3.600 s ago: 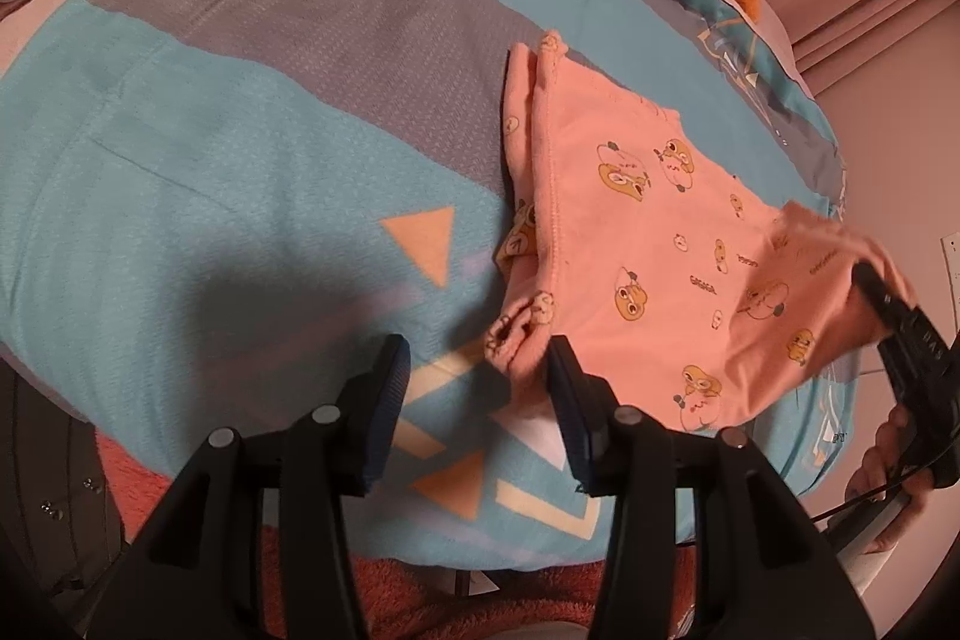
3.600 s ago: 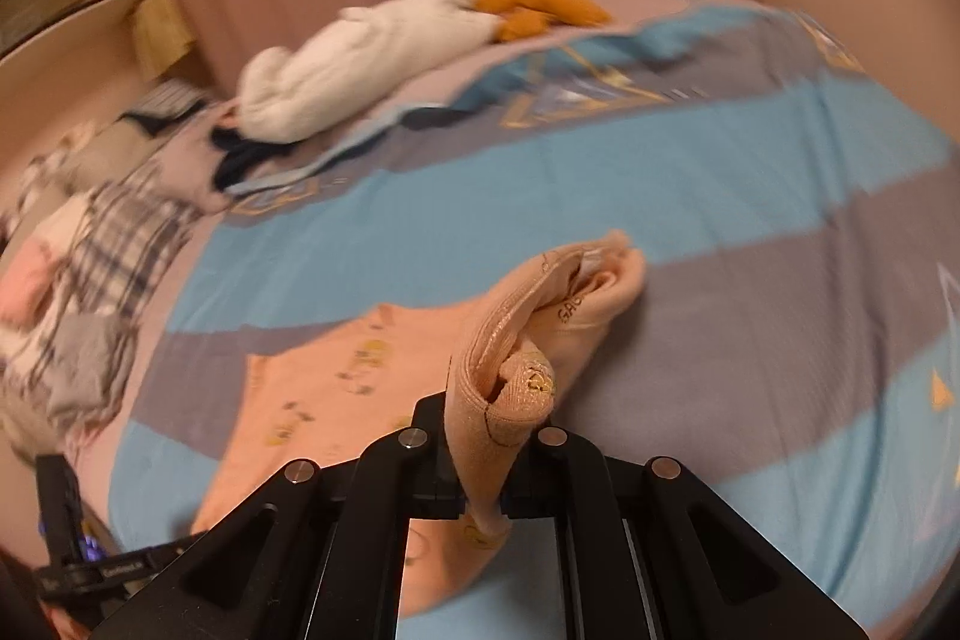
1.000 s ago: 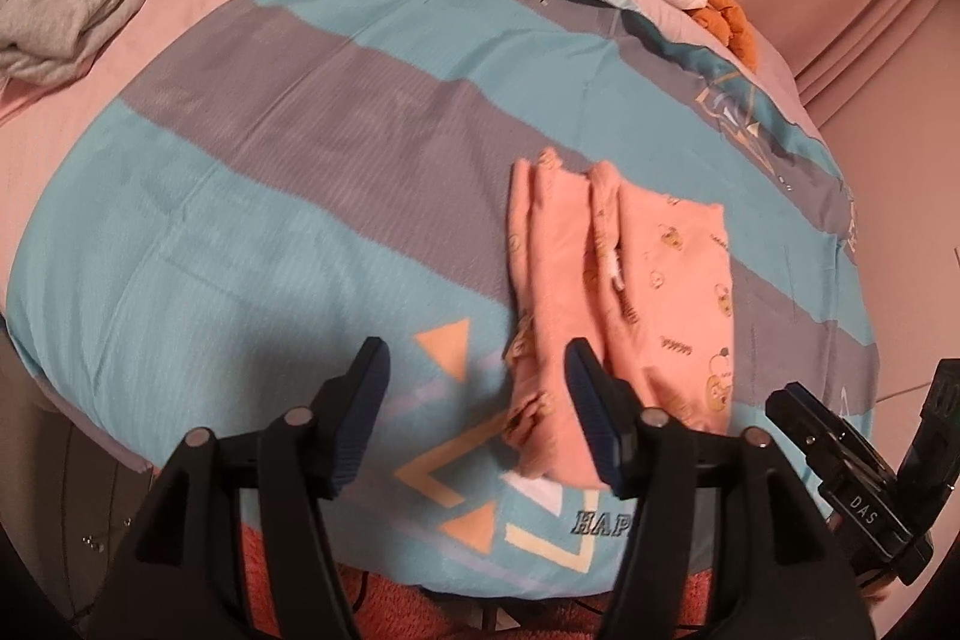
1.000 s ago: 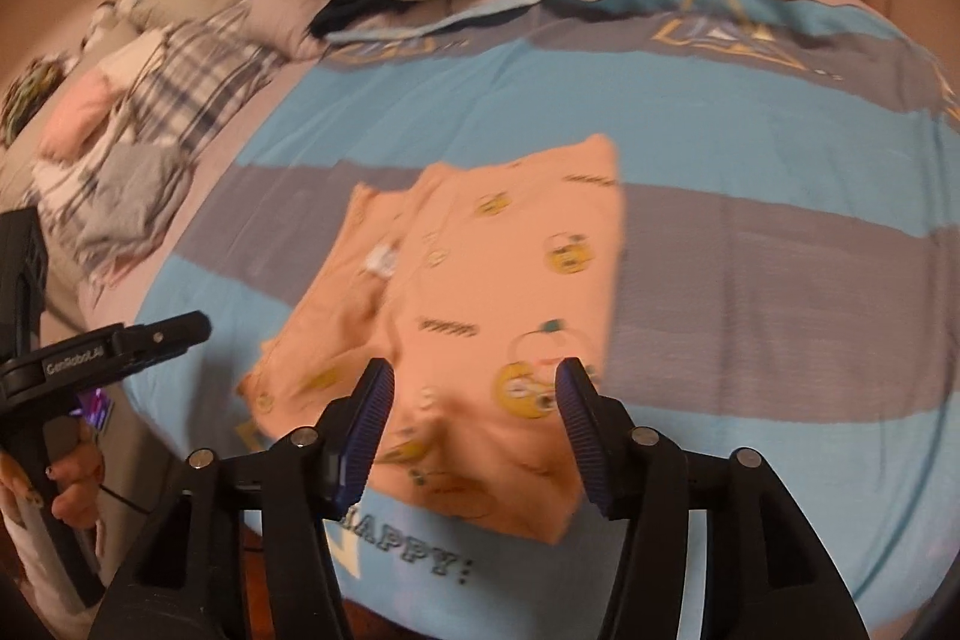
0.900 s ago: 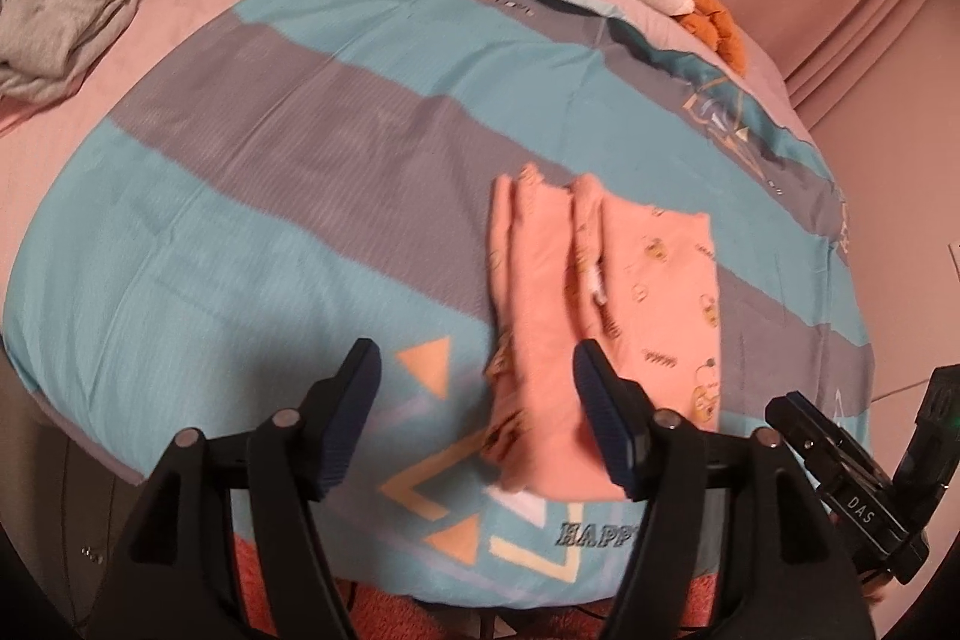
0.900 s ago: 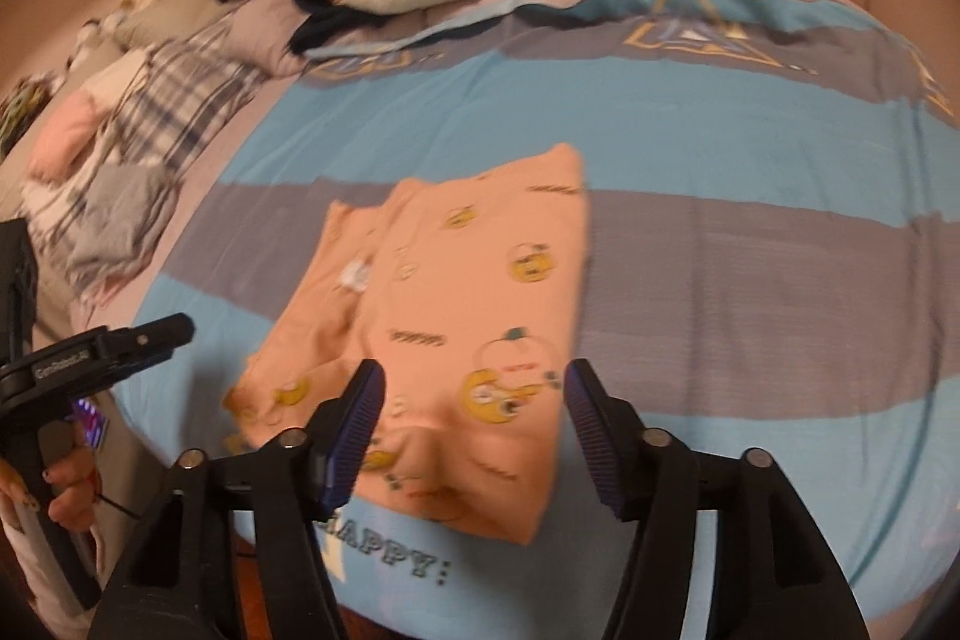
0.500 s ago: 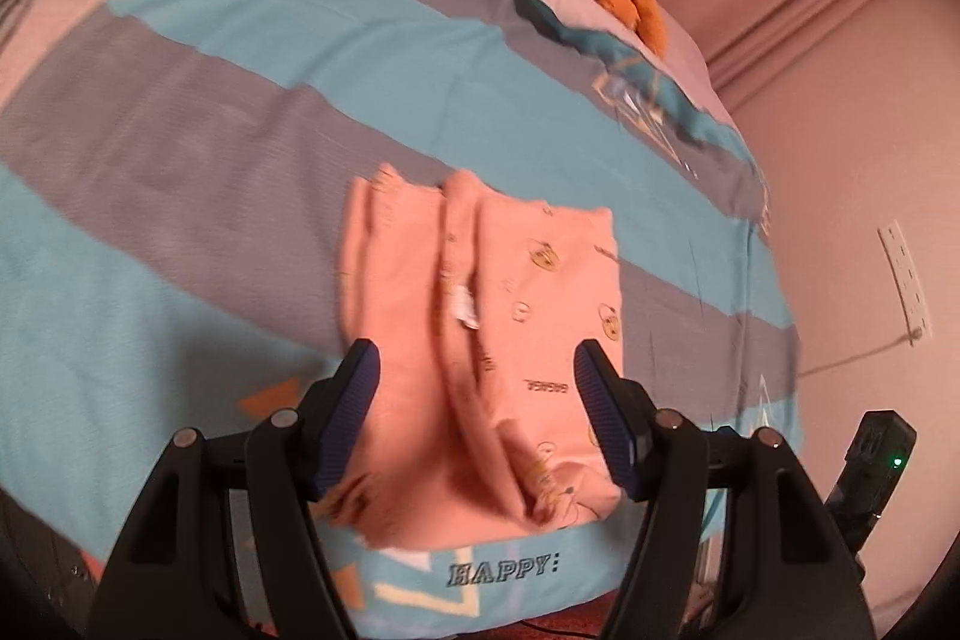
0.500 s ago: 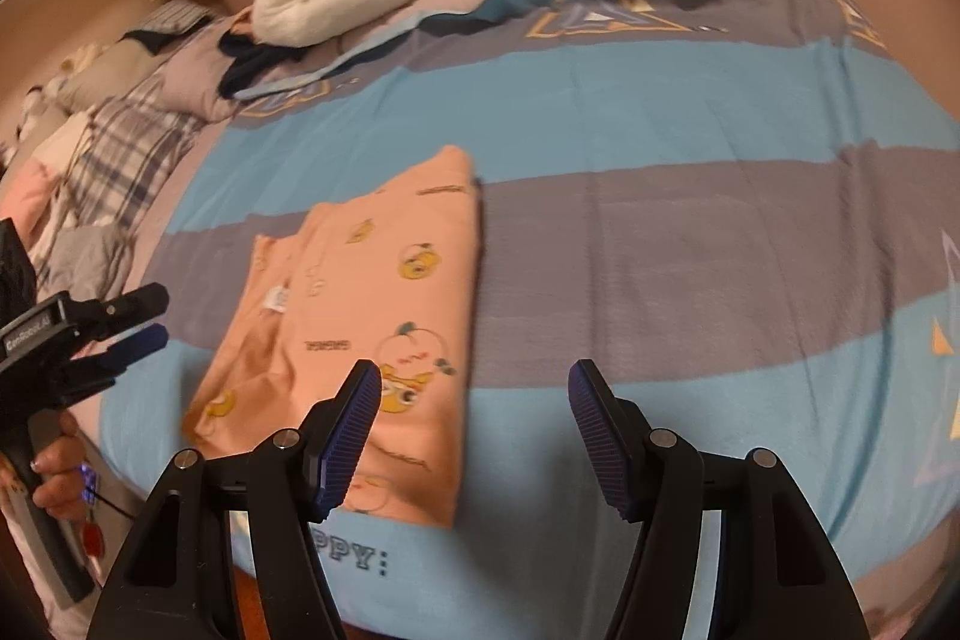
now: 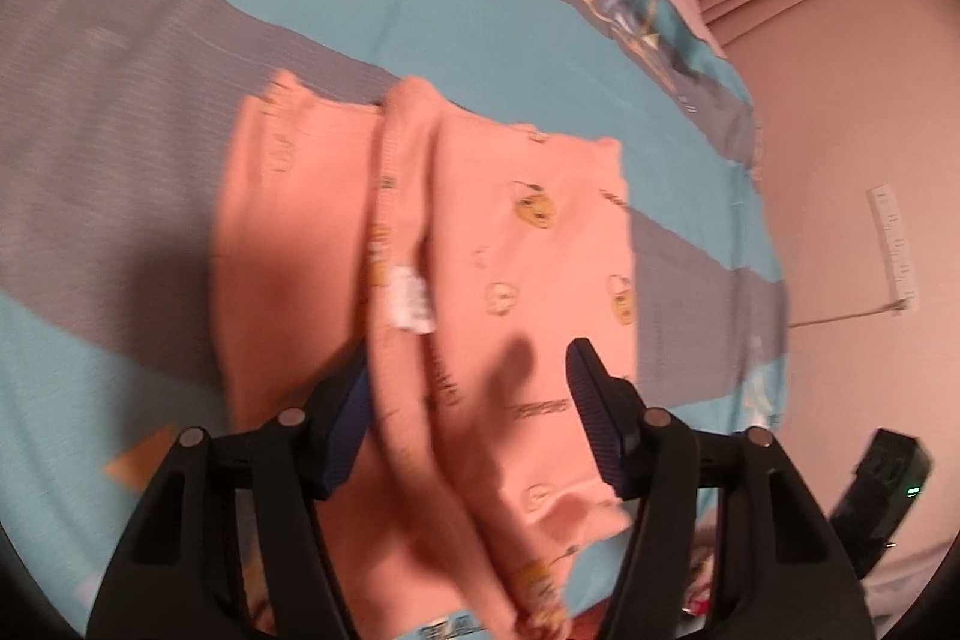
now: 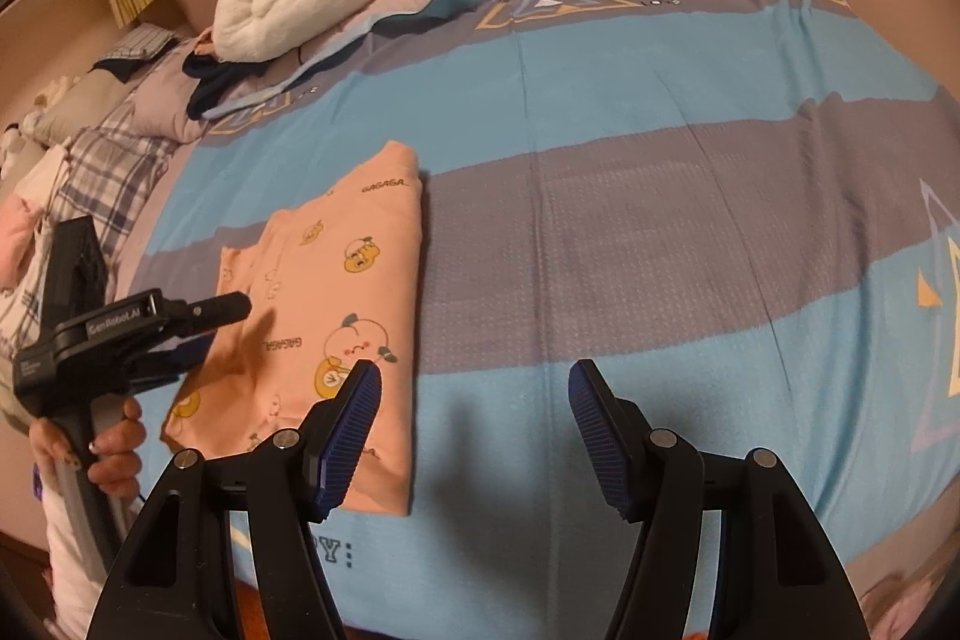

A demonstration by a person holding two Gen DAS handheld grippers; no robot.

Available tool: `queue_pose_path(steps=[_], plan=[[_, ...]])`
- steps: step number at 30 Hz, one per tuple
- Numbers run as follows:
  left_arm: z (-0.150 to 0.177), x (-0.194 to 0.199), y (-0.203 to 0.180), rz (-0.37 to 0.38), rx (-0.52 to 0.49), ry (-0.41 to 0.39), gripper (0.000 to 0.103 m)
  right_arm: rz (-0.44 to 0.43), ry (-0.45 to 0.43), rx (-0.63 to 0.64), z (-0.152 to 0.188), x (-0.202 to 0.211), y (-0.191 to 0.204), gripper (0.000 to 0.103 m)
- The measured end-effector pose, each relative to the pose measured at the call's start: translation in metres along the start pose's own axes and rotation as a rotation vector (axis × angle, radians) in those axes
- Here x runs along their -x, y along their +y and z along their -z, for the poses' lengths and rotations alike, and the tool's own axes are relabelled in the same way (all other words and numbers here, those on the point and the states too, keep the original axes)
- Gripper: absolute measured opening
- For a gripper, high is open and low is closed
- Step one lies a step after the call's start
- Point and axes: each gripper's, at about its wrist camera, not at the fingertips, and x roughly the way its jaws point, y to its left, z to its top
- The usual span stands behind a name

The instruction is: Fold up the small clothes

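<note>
**Half-folded peach garment near the bed's edge**

The small peach cotton garment with yellow cartoon prints (image 10: 336, 316) lay flat on the blue-and-grey striped bedspread (image 10: 660, 196), close to the near edge, with loose ridges of fabric along its left side in the left wrist view. The main risk seemed to be a grip that caught only the top layer, which would peel the fold open, or a pull that dragged the piece off the edge.

The left gripper (image 9: 468, 400) hung over the garment's near part, its jaws having just narrowed a little yet clearly apart, pads not pressing the cloth. The right gripper (image 10: 474, 418) stood about as wide, empty, over bare bedspread just beside the garment's right edge.
</note>
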Motion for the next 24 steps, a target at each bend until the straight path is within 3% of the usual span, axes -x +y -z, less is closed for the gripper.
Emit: queue_pose_path(steps=[2,4,6,12,16,20,24], plan=[[-0.001,-0.008,-0.001,-0.007,-0.004,0.01,0.049,0.002,0.002,-0.006,0.0,-0.001,-0.001,0.064],[0.0,-0.013,-0.004,-0.055,-0.033,0.0,0.021,0.003,0.003,-0.007,0.0,-0.001,-0.002,0.064],[0.001,-0.013,-0.008,-0.082,-0.064,-0.025,0.012,0.007,0.006,-0.007,0.001,-0.001,-0.001,0.064],[0.008,0.02,-0.027,-0.123,-0.157,-0.116,0.009,0.004,0.012,0.002,-0.001,-0.003,0.002,0.064],[0.011,0.052,-0.035,-0.196,-0.246,-0.193,0.009,-0.002,0.007,0.032,-0.002,-0.004,0.01,0.064],[0.01,0.067,-0.019,-0.257,-0.248,-0.224,0.009,-0.02,0.01,0.052,-0.004,-0.008,0.018,0.064],[0.015,0.067,0.007,-0.286,-0.212,-0.197,0.01,-0.028,0.02,0.073,-0.004,-0.012,0.025,0.064]])
